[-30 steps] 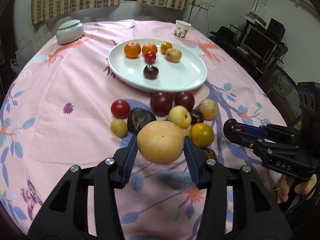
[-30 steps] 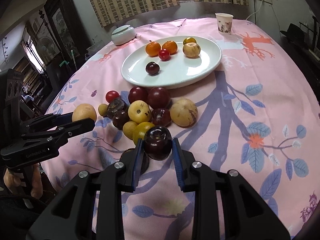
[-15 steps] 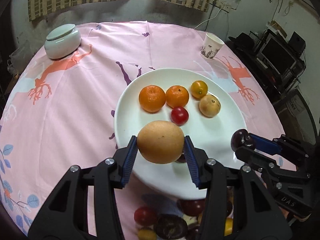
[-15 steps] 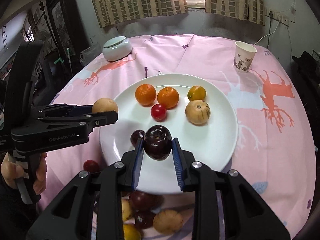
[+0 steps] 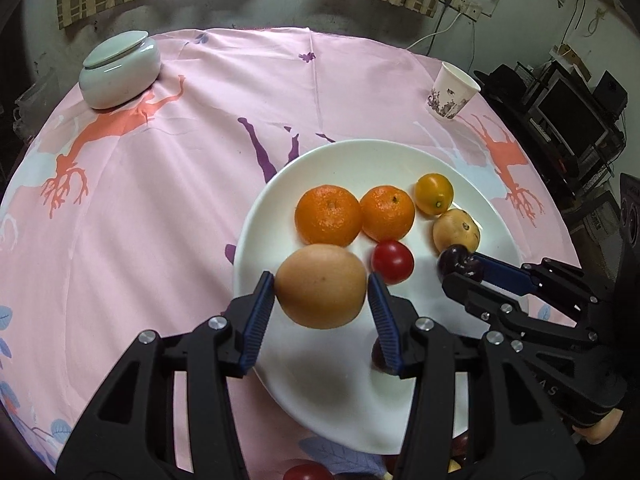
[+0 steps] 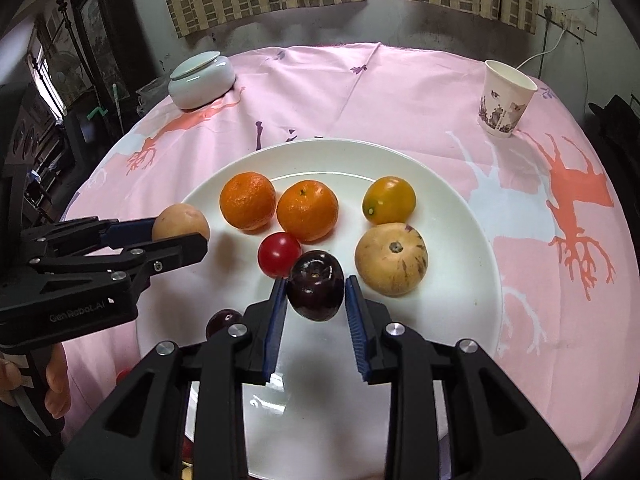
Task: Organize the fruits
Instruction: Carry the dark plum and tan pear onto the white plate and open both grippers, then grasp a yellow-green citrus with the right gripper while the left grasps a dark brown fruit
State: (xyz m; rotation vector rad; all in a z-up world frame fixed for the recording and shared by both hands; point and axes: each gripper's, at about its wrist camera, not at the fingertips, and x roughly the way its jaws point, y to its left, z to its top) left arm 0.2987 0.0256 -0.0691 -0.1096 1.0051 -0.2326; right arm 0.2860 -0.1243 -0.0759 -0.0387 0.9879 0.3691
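Both of your grippers have carried their fruit from the loose pile on the worktop to above the white plate [image 6: 460, 216], and the pile has dropped almost out of sight under the near rim.

Nearest in the left wrist view, your left gripper [image 5: 322, 294] has the tan pear [image 5: 321, 285] between its blue pads, and the jaws are opening; a sliver of gap shows on each side, so the pads no longer seem to press. It is the bulkiest fruit here, probably the heaviest, with smooth firm skin, so it may roll once it lands. Let it go low, above bare plate.

In the right wrist view, your right gripper [image 6: 316, 294] has the dark plum [image 6: 316, 285] across its widest part, stem dimple up. These jaws are opening too, and a narrow gap shows on the right side. Its glossy skin looks slippery and the flesh likely bruises, so a light hold at the middle suits it.

Just beyond sit a red cherry tomato [image 6: 279, 254] and a streaked pale melon-like fruit [image 6: 391, 259], then two mandarins [image 6: 307, 210] touching each other, and a yellow fruit [image 6: 389, 199].

Farther off, well apart on the pink cloth [image 6: 360, 92], stand a paper cup [image 6: 506, 98] and a lidded ceramic jar [image 6: 201, 79].
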